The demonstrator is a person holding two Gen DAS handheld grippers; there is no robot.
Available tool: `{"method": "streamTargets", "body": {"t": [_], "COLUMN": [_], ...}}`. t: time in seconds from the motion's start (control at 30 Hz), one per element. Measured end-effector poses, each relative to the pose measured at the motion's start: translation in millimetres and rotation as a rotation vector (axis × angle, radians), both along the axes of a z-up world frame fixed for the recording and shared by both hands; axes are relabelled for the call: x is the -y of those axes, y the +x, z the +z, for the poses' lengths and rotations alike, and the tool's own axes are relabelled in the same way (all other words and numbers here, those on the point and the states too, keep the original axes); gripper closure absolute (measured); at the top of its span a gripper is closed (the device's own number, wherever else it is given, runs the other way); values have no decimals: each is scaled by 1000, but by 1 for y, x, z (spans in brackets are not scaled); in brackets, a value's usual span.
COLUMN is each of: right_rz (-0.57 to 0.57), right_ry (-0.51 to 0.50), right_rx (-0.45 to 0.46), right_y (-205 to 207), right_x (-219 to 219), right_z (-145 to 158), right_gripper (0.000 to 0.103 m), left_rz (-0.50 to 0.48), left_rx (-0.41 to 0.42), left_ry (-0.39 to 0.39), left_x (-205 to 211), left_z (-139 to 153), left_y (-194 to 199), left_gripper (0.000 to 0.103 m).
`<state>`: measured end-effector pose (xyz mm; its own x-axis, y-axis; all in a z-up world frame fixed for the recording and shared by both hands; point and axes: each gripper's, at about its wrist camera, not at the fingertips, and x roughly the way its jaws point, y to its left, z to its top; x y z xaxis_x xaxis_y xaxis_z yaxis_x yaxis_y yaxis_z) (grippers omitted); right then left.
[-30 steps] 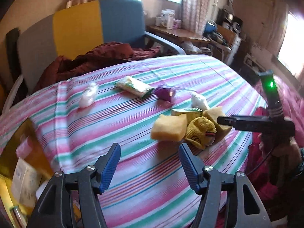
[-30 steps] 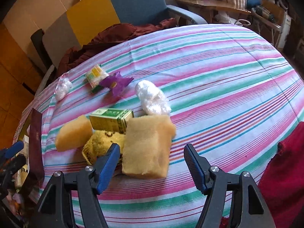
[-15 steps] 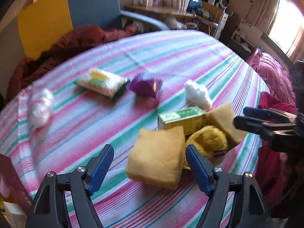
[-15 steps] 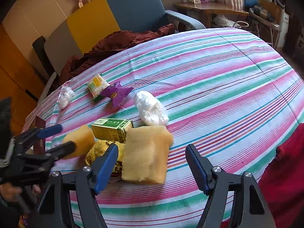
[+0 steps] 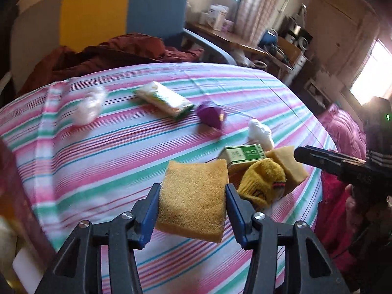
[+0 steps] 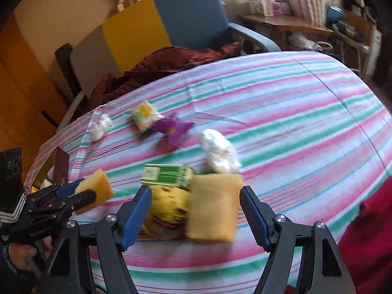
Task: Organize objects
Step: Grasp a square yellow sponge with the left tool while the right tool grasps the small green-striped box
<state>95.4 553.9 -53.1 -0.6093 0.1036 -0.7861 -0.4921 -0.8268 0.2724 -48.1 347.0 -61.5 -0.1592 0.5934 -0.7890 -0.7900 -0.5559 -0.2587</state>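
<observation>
A yellow sponge (image 5: pixel 193 201) sits between the blue pads of my left gripper (image 5: pixel 192 191); the jaws are closing and both pads touch its sides. The right wrist view shows the same sponge (image 6: pixel 95 187) in the left gripper (image 6: pixel 83 192). My right gripper (image 6: pixel 196 193) hangs open over a second sponge (image 6: pixel 213 208) and a yellow knitted glove (image 6: pixel 169 205), touching neither. A green box (image 6: pixel 166 175) lies behind them, beside a white plastic bundle (image 6: pixel 219 152). Farther back lie a purple wrapper (image 5: pixel 212 115) and a tissue pack (image 5: pixel 164 99).
The striped tablecloth (image 6: pixel 294 127) covers a round table. Another white bundle (image 5: pixel 89 105) lies far left. A blue and yellow chair (image 6: pixel 186 17) with maroon cloth (image 6: pixel 171 61) stands behind. A dark red booklet (image 6: pixel 61 166) sits at the left edge, red fabric (image 6: pixel 367 232) at the right.
My left gripper moved forward and down to the near sponge, spread wider, then closed around it. The right gripper rose slightly and stayed open.
</observation>
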Motion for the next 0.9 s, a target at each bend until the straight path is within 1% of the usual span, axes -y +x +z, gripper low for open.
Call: {"method": "streamTargets", "body": {"t": [0.03, 0.13, 0.33, 0.37, 0.43, 0.47, 0.53, 0.6, 0.63, 0.7, 0.73, 0.77, 0.8, 0.83, 0.87, 0.9], "right_rz": [17, 61, 112, 110, 112, 105, 97, 115, 122, 131, 134, 133, 138, 141, 136, 135], "right_ry": [0, 14, 25, 39, 54, 83, 113, 94, 92, 143, 154, 161, 155, 148, 148, 145], "right_rx": [3, 48, 169, 197, 240, 258, 297, 338, 349, 360, 366, 363, 354, 350, 344, 330], "right_y": [-6, -31, -85, -92, -101, -104, -108, -112, -113, -113, -114, -114, -113, -113, -112, -111], "right_x": [4, 17, 28, 29, 31, 32, 31, 28, 28, 31, 32, 32, 32, 31, 31, 31], "right_z": [2, 0, -23, -27, -35, -37, -41, -50, -55, -58, -59, -58, -58, -58, -57, -56], "right_gripper": [28, 28, 23, 22, 18, 17, 17, 25, 25, 39, 42, 49, 62, 69, 72, 73], "left_rz": [11, 41, 80, 84, 99, 102, 111, 113, 117, 124, 130, 133, 135, 141, 146, 148], "left_rx": [-4, -18, -44, -45, -46, -45, -45, -45, -51, -54, -54, -54, -56, -59, -60, -59], "left_ry": [5, 19, 52, 58, 73, 78, 86, 92, 96, 101, 105, 109, 112, 114, 118, 120], "left_x": [8, 23, 51, 55, 63, 65, 70, 74, 76, 81, 84, 86, 89, 92, 95, 97], "left_z": [2, 6, 19, 21, 25, 25, 27, 28, 29, 31, 32, 34, 35, 36, 37, 38], "left_y": [0, -3, 2, 2, 3, 3, 4, 6, 7, 8, 8, 8, 9, 9, 10, 11], "left_gripper": [51, 51, 51, 51, 51, 51, 51, 51, 51, 51, 51, 51, 51, 51, 51, 51]}}
